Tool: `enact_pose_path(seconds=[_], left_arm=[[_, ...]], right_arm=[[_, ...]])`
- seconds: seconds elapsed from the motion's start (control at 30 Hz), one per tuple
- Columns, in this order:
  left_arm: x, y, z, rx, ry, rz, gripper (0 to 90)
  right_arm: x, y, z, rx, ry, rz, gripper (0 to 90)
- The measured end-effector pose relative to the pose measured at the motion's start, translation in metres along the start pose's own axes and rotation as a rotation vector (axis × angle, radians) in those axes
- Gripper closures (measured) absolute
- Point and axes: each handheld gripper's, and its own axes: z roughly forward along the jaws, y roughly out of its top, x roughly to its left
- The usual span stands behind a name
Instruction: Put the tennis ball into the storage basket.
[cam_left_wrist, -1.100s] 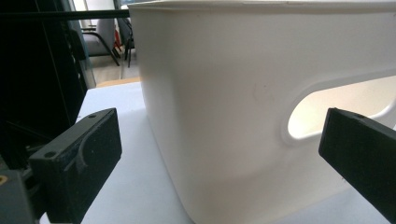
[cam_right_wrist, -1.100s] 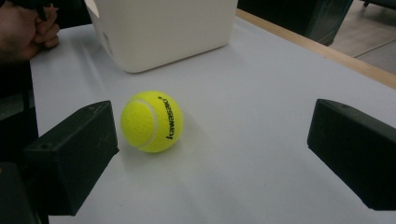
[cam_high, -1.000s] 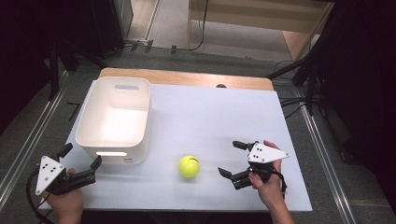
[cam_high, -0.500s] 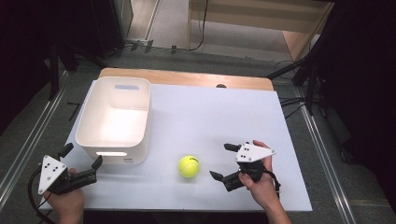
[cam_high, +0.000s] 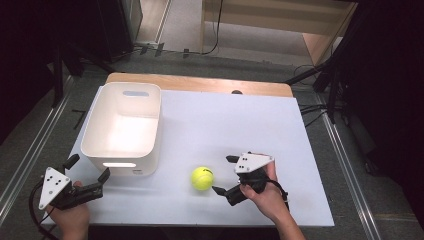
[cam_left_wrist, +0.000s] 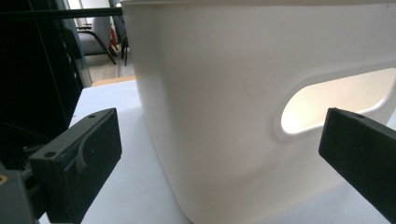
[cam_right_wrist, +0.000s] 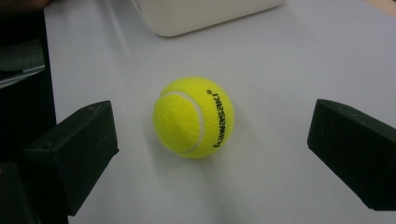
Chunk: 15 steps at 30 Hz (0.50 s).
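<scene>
The right gripper (cam_high: 224, 175), jaws wide, faces the tennis ball (cam_high: 202, 178) near the table's (cam_high: 240, 125) front edge; the grasp likely goes best with the ball centred between the jaws before closing. The left gripper (cam_high: 88, 172), jaws also wide, waits at the front-left corner beside the white bin (cam_high: 122, 128). The right gripper view shows the ball's "kawasaki" lettering (cam_right_wrist: 218, 119), unreadable from the high view.

Table (cam_high: 240, 120): white top, with a strip of bare wood along the far edge. Resting on it: one white plastic bin (cam_high: 122, 127), handle cut-outs, at the left; one yellow tennis ball (cam_high: 202, 178), near the front edge, right of the bin.
</scene>
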Motion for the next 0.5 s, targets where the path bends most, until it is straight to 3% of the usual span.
enact_pose_path(seconds=[0.5], left_arm=[[0.0,0.0,0.0,-0.001,-0.02,-0.002,0.0]], right_arm=[[0.0,0.008,0.028,0.121,0.006,-0.022,1.0]])
